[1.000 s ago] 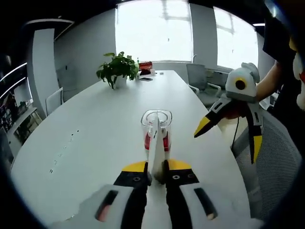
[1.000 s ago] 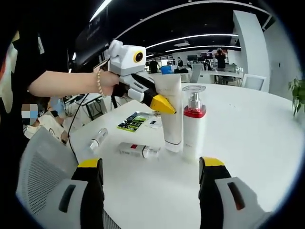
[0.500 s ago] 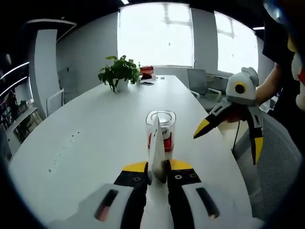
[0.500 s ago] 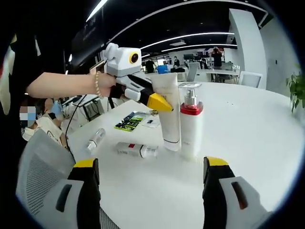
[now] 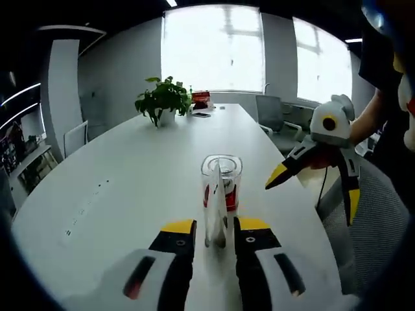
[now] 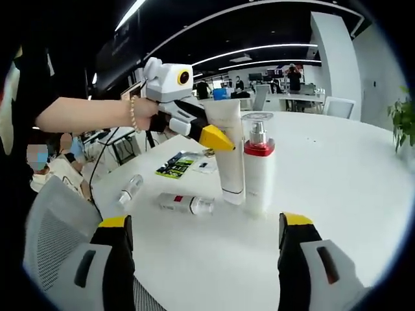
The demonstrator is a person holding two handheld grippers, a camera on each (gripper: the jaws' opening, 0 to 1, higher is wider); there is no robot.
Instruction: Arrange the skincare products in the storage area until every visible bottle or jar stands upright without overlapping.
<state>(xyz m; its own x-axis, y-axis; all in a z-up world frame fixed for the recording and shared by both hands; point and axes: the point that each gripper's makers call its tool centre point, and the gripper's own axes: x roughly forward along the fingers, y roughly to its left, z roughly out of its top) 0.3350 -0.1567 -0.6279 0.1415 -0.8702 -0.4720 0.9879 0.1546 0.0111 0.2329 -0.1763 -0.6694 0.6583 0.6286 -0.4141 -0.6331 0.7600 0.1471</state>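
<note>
While both tools hang over the white desk (image 6: 337, 194), the scene reads as follows.

Left tool (image 5: 214, 228): jaws slightly parted on either side of the white tube's flat crimped end; from the left gripper view I cannot tell whether they touch it. In the right gripper view this tool (image 6: 216, 138) sits at the tube's upper part, held by a hand (image 6: 144, 111) with a bracelet.
Right tool (image 6: 206, 228): jaws spread wide, nothing between them, hovering in front of the two standing products. In the left gripper view it (image 5: 314, 183) shows at the right, above the desk edge.
White tube (image 6: 228, 155): upright on its cap, just beside the pump bottle; seen edge-on in the left gripper view (image 5: 216, 206).
Pump bottle (image 6: 258, 165): upright, white body, red collar, clear cap; directly behind the tube in the left gripper view (image 5: 222, 183).
Small bottle (image 6: 185, 204): lying on its side on the desk, near the tube's base.
Clear vial (image 6: 131, 189): lying flat near the desk edge, apart from the others.
Leaflet (image 6: 176, 166): flat on the desk behind the tube.
Potted plant (image 5: 163, 98): far end of the desk.
Mesh chair (image 6: 55, 249): beside the desk edge.
</note>
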